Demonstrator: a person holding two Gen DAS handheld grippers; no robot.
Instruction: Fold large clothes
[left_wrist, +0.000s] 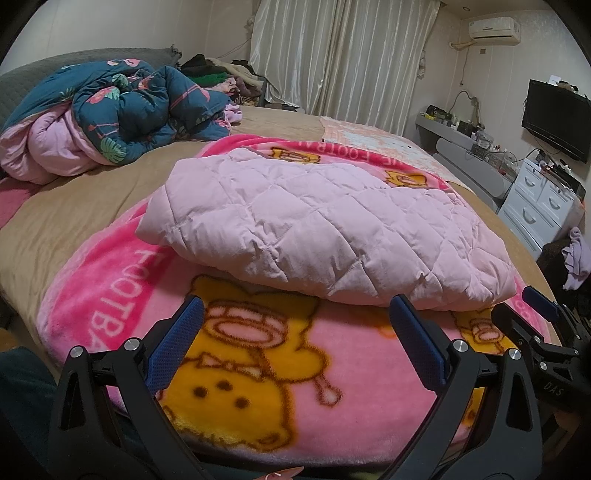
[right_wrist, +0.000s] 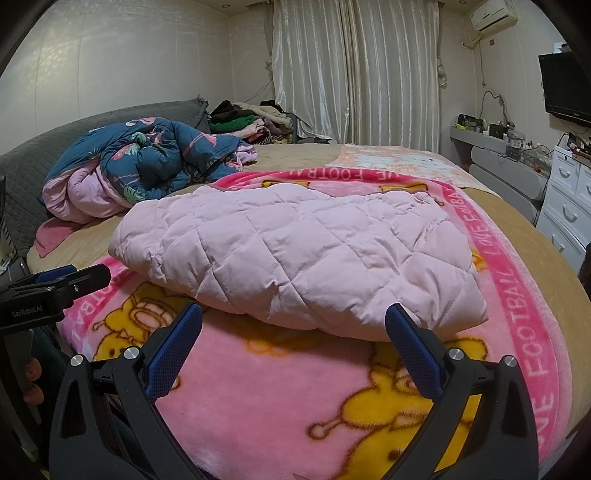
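Observation:
A pale pink quilted garment (left_wrist: 310, 225) lies folded into a thick flat bundle (right_wrist: 295, 254) on a pink cartoon blanket (left_wrist: 280, 387) spread over the bed. My left gripper (left_wrist: 295, 314) hovers just short of the bundle's near edge, open, with nothing between its blue pads (left_wrist: 173, 347). My right gripper (right_wrist: 295, 317) is likewise open and holds nothing, its blue pads (right_wrist: 413, 350) close to the bundle's near right corner. Each gripper shows in the other's view: the right one (left_wrist: 539, 310) at the right, the left one (right_wrist: 70, 280) at the left.
A crumpled teal and pink duvet (left_wrist: 122, 114) lies at the bed's far left by a grey headboard (right_wrist: 44, 147). A clothes pile (right_wrist: 251, 122) sits beyond it near curtains (right_wrist: 354, 70). White drawers (left_wrist: 539, 199) and a wall television (left_wrist: 557, 118) stand right of the bed.

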